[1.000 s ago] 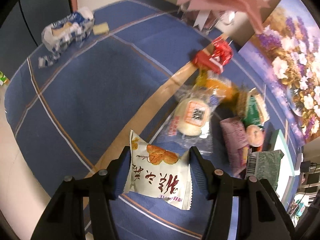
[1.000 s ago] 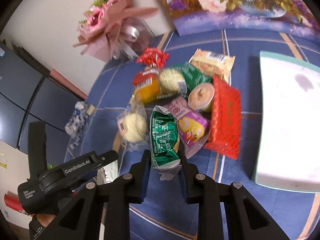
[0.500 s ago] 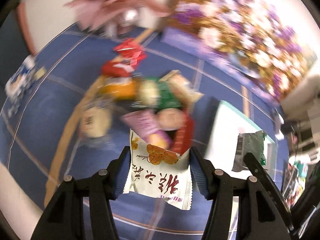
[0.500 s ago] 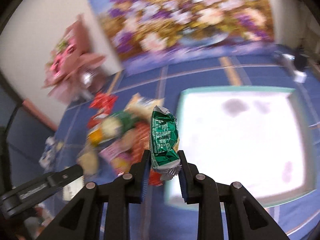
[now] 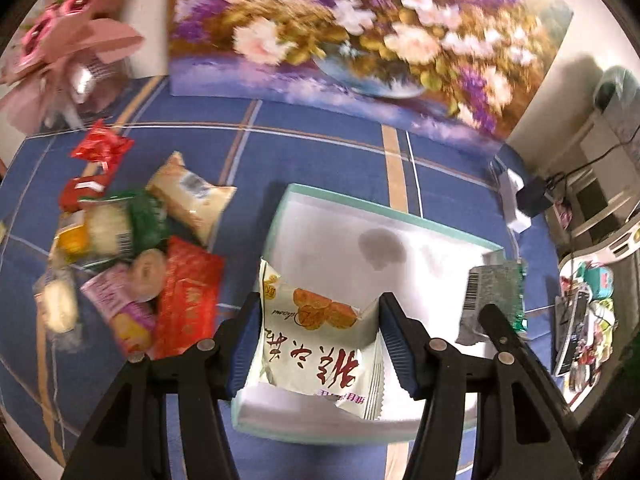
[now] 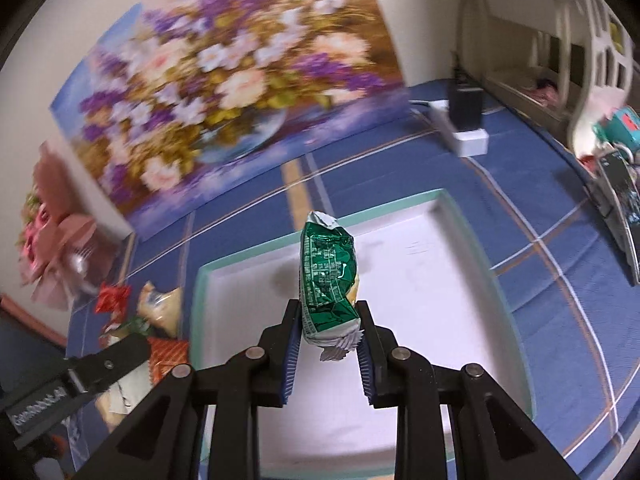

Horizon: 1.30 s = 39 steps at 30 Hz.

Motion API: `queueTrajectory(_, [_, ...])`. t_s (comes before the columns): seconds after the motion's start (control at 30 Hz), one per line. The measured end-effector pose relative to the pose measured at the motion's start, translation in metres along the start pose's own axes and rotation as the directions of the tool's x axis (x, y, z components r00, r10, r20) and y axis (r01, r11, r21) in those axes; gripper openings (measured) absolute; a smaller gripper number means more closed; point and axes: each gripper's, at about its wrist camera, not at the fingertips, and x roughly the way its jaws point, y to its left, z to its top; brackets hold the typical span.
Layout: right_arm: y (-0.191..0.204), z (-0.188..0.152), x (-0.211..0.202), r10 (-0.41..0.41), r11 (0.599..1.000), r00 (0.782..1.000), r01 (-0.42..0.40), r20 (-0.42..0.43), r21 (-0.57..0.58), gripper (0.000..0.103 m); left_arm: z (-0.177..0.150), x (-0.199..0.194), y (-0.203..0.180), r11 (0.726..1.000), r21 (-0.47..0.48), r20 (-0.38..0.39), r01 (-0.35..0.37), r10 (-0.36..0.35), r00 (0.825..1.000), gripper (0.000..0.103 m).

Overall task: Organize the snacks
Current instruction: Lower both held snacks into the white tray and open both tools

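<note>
Left gripper [image 5: 320,342]: clamps white cookie packet [image 5: 320,340], now over white tray [image 5: 420,248].
Right gripper [image 6: 328,344]: pinches green packet [image 6: 327,280], also moved above tray.
Snack pile [image 5: 132,248]: at 9 o'clock.

The left claw [image 5: 320,344] is black with blue pads. The snack bag [image 5: 320,344] in it is white with red letters and orange cookies. The other bag [image 6: 328,284] is shiny green. The tray [image 6: 480,240] is white with a mint green rim. The cloth [image 5: 320,156] is blue with tan and white stripes. The painting [image 5: 360,28] has purple, white and pink flowers.
</note>
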Motion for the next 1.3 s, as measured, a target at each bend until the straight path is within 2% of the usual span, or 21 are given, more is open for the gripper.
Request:
queueTrajectory(0.4, [-0.03, 0.01, 0.039, -0.047, 0.998, 0.998, 0.048, -0.047, 0.032, 0.028, 0.017, 0.06, -0.027, 1.0, 0.03, -0.025, -0.009, 0.01, 1.0, 0.06])
queueTrajectory(0.7, [-0.04, 0.01, 0.065, -0.071, 0.997, 0.994, 0.074, -0.088, 0.037, 0.028, 0.025, 0.079, -0.031, 1.0, 0.03, -0.052, -0.01, 0.011, 0.999, 0.062])
queueTrajectory(0.8, [-0.037, 0.009, 0.065, -0.082, 0.996, 0.993, 0.084, -0.087, 0.018, 0.028, 0.026, 0.076, -0.028, 1.0, 0.014, -0.059, -0.009, 0.009, 0.998, 0.064])
queueTrajectory(0.87, [-0.036, 0.008, 0.065, -0.083, 0.996, 0.992, 0.085, -0.09, 0.012, 0.028, 0.027, 0.071, -0.027, 1.0, 0.011, -0.056, -0.004, 0.005, 0.998, 0.07])
queueTrajectory(1.23, [-0.032, 0.008, 0.059, -0.123, 0.992, 0.989, 0.122, -0.077, -0.02, 0.028, 0.034, 0.032, -0.006, 0.999, -0.036, -0.048, -0.041, 0.039, 0.998, 0.071])
queueTrajectory(1.3, [-0.033, 0.009, 0.059, -0.133, 0.991, 0.988, 0.131, -0.085, -0.025, 0.031, 0.034, 0.027, -0.002, 0.998, -0.046, -0.045, -0.037, 0.035, 0.998, 0.076])
